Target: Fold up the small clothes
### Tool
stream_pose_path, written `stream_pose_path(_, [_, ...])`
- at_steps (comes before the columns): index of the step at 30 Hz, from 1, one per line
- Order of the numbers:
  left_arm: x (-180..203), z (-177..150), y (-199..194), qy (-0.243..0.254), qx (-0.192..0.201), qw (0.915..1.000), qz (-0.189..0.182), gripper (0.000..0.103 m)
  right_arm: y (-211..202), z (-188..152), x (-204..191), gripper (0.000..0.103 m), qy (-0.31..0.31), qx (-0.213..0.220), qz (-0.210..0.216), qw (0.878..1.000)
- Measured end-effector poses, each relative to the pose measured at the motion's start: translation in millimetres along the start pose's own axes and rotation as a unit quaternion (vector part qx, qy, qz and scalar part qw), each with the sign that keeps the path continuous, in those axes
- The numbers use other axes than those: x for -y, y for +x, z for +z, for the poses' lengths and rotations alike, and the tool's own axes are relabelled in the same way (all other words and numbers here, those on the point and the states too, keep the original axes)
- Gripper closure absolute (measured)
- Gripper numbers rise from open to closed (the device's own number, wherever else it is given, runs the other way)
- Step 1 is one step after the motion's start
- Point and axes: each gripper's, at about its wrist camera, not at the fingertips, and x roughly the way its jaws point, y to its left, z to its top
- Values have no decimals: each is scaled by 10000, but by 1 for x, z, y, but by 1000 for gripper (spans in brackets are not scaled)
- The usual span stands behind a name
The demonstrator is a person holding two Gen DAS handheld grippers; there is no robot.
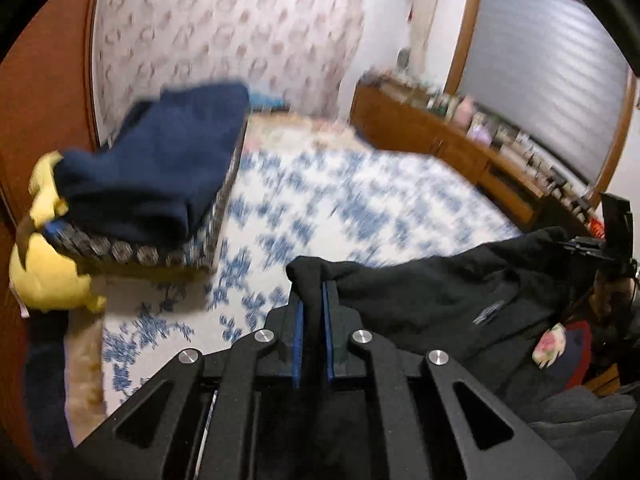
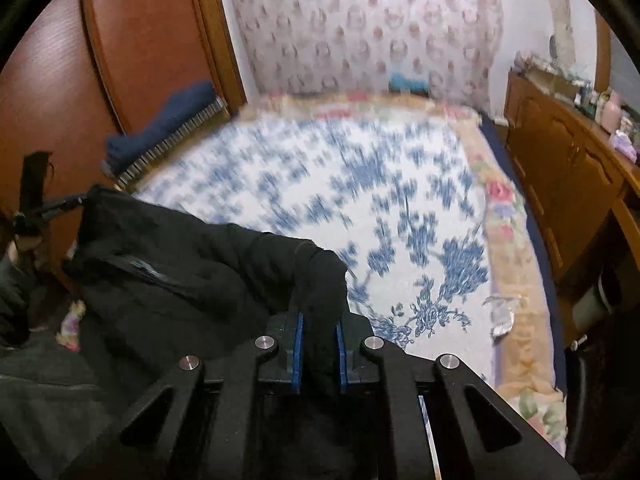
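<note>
A black garment (image 1: 440, 296) hangs stretched in the air between my two grippers, above the bed. My left gripper (image 1: 314, 292) is shut on one edge of it, the cloth bunched over its fingertips. My right gripper (image 2: 320, 280) is shut on the other edge of the black garment (image 2: 172, 268), which spreads to the left in the right wrist view. The right gripper also shows at the far right of the left wrist view (image 1: 600, 246). The left gripper shows at the far left of the right wrist view (image 2: 36, 212).
A bed with a blue-and-white floral blanket (image 1: 340, 208) lies below (image 2: 360, 184). A navy folded cloth (image 1: 160, 168) rests on a patterned cushion at the left, by a yellow plush toy (image 1: 48, 276). A wooden cabinet (image 2: 568, 168) stands at the right, a wooden wardrobe (image 2: 80, 80) at the left.
</note>
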Motion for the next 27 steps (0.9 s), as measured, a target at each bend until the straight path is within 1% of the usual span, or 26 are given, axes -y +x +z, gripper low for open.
stream_pose_path(2, [8, 8, -19, 66, 230, 9997, -69, 94, -26, 1, -7, 91, -73, 222, -39, 9997])
stream_pose_path(6, [22, 26, -53, 222, 678, 9974, -139, 94, -66, 9, -18, 91, -282, 509, -223, 9981])
stream_pose_path(8, [26, 33, -66, 219, 888, 9957, -143, 94, -85, 15, -25, 91, -370, 676, -258, 9967])
stream_pose_path(10, [27, 40, -80, 107, 1136, 9934, -116, 94, -104, 21, -31, 91, -479, 824, -233, 9952])
stream_pose_path(11, [29, 45, -89, 68, 1319, 9910, -222, 94, -115, 25, -35, 91, -567, 916, -230, 9939])
stream_pose_path(15, [37, 60, -120, 56, 1781, 9831, -429, 95, -159, 38, -47, 91, -793, 1279, -288, 9882])
stream_pose_path(19, [47, 81, -150, 215, 2112, 9758, -517, 94, -203, 46, -58, 91, -1023, 1629, -392, 9805])
stream_pose_path(21, [49, 96, -163, 162, 2266, 9723, -554, 95, -222, 50, -64, 91, -1185, 1754, -586, 9756])
stream_pose_path(22, [53, 103, -169, 235, 2362, 9698, -561, 95, -228, 53, -66, 91, -1221, 1807, -656, 9737])
stream_pose_path(24, [58, 112, -181, 390, 2506, 9663, -442, 95, -243, 58, -72, 91, -1288, 1983, -686, 9692])
stream_pose_path(27, [57, 127, -203, 511, 2732, 9600, -325, 95, -270, 63, -81, 91, -1411, 2285, -817, 9598])
